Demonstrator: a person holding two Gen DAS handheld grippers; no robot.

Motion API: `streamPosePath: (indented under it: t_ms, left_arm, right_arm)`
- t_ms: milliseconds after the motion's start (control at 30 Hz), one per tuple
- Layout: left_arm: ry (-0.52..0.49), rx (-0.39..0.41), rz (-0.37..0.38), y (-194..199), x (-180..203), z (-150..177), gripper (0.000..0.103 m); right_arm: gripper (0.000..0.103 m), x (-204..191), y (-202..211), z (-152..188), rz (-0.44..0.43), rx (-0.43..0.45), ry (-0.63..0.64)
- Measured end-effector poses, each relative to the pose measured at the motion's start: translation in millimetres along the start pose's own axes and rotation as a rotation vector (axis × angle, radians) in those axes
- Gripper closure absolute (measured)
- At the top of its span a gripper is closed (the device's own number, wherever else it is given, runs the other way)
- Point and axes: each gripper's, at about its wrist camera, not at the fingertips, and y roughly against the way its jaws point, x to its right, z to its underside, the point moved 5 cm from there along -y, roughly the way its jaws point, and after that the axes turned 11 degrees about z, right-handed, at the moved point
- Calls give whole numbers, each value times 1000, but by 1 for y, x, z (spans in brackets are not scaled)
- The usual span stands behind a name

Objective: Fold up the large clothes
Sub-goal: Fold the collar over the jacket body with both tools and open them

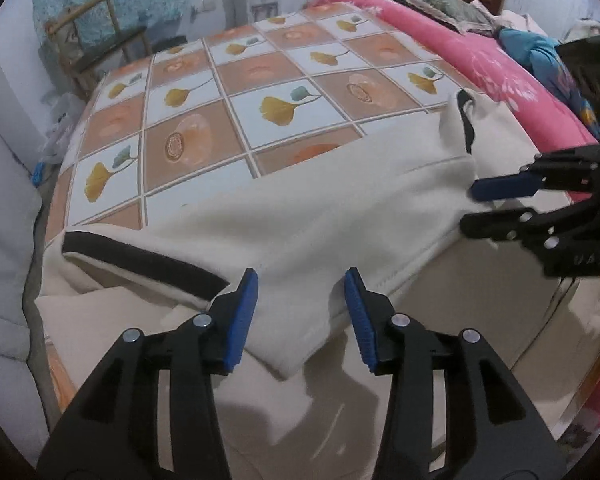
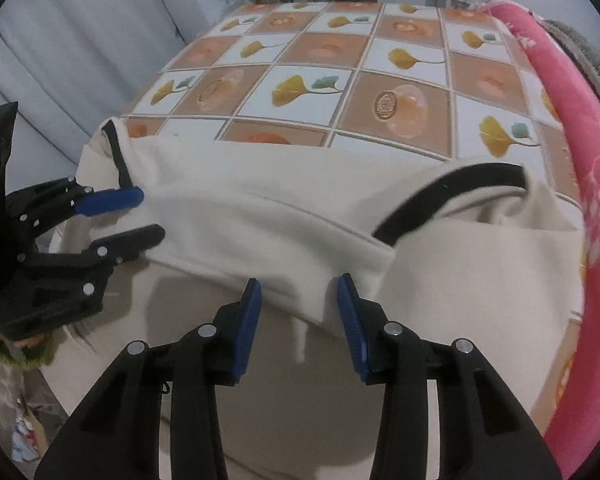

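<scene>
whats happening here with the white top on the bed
A person holding a gripper in each hand is folding a cream garment with black trim on a bed with a tile-patterned sheet. The left gripper and the right gripper both hover open at the folded near edge, fingers apart on either side of the fabric, not pinching it.

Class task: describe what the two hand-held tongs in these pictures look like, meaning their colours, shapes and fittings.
Both the left tongs and the right tongs are matte black plastic, with two angular fingers each. Round silver rivets join their linked bars, which have long cut-out slots. Each finger ends in a ribbed blue pad. No cables show.
</scene>
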Motion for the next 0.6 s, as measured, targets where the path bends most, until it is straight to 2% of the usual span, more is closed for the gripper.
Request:
streamPosePath:
  t_ms: [100, 233, 300, 367, 433, 600]
  left_arm:
    - [14, -9, 7, 1, -2, 4, 57]
    - [53, -2, 29, 5, -5, 4, 56]
    - [71, 17, 36, 13, -5, 0, 54]
    - [68, 45, 35, 22, -1, -5, 43]
    - [42, 84, 18, 32, 3, -14, 41]
    - [60, 116, -10, 30, 6, -35, 41]
  right_arm:
    - [64, 7, 6, 7, 29, -19, -23]
    - [64, 19, 13, 22, 19, -56, -83]
    - [64, 19, 33, 20, 28, 2, -83]
    - [64, 15, 53, 14, 35, 66, -68]
    - [64, 11, 66, 4, 46, 112, -56]
    - [64, 3, 52, -26, 26, 115, -86]
